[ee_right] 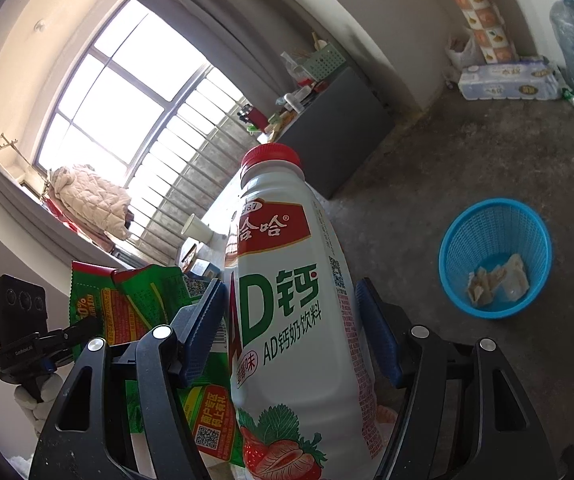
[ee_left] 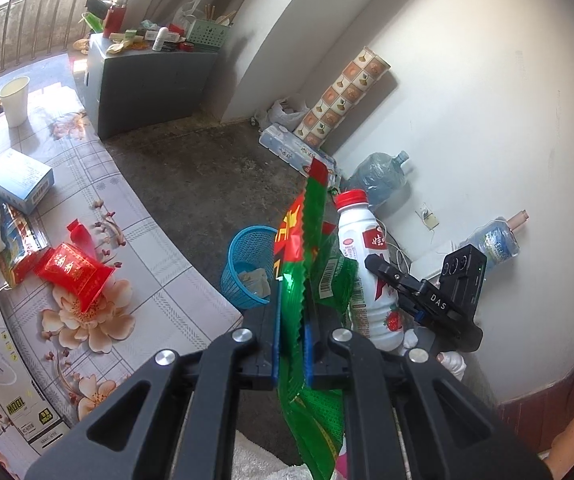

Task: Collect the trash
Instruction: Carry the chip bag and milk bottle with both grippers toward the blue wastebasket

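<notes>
Wrapper (ee_left: 291,280), green and red foil, is pinched flat between the left gripper (ee_left: 291,344) pads, hanging limp above and below; judged very light, floppy and slick, best held mid-sheet as now. Bottle (ee_right: 287,300), white plastic with red cap, stands clamped at its waist by the right gripper (ee_right: 291,332); stiff, smooth-walled, weight unknown. Both are carried off the table (ee_left: 159,280) edge, near the blue basket (ee_right: 495,256) on the floor.
</notes>
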The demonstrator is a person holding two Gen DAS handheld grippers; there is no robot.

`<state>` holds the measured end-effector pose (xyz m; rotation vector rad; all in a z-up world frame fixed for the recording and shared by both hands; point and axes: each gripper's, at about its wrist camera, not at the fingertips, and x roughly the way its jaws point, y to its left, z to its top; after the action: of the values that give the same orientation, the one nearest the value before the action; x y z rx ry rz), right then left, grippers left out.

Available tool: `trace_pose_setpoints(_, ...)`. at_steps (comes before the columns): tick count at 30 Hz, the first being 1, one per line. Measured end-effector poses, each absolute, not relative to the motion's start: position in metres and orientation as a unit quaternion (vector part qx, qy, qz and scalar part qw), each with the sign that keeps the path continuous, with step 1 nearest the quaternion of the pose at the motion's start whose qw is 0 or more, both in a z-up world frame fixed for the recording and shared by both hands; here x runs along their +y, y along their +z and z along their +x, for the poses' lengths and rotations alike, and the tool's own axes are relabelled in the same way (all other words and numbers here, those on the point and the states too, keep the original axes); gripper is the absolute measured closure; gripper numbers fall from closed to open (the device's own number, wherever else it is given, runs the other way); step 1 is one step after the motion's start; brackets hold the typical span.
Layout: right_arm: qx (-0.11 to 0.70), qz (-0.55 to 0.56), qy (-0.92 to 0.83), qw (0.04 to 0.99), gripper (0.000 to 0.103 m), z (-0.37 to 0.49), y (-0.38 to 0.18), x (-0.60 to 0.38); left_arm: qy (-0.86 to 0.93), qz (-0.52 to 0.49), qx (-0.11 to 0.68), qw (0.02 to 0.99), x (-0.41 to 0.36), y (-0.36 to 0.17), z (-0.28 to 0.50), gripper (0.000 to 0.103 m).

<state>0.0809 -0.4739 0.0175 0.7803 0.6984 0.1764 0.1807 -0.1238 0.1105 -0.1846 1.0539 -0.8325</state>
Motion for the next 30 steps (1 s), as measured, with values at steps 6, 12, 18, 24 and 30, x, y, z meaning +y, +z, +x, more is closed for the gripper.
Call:
trace_pose_setpoints(6,0.323,0.387,0.050,0.862,0.040,0.075,0.014,-0.499,-0.391,-0.062,0.498,0.772,-0.161,0.098,0.197,0.095)
trace_pose_setpoints(12,0.317,0.399,0.015,0.860,0.040,0.068,0.007,-0.524,-0.391,-0.034,0.505,0.769,-0.203,0.083,0.215,0.095)
trace_pose_setpoints(18,0.313,0.409,-0.043,0.856,0.040,0.058,-0.009,-0.562,-0.385,0.006,0.504,0.773,-0.259,0.066,0.237,0.095)
trace_pose_setpoints(24,0.330,0.423,-0.099,0.838,0.040,0.057,-0.039,-0.598,-0.382,0.043,0.513,0.768,-0.325,0.037,0.261,0.095)
trace_pose_setpoints(30,0.373,0.459,-0.111,0.799,0.040,0.071,-0.090,-0.611,-0.352,0.098,0.558,0.745,-0.392,-0.028,0.289,0.095)
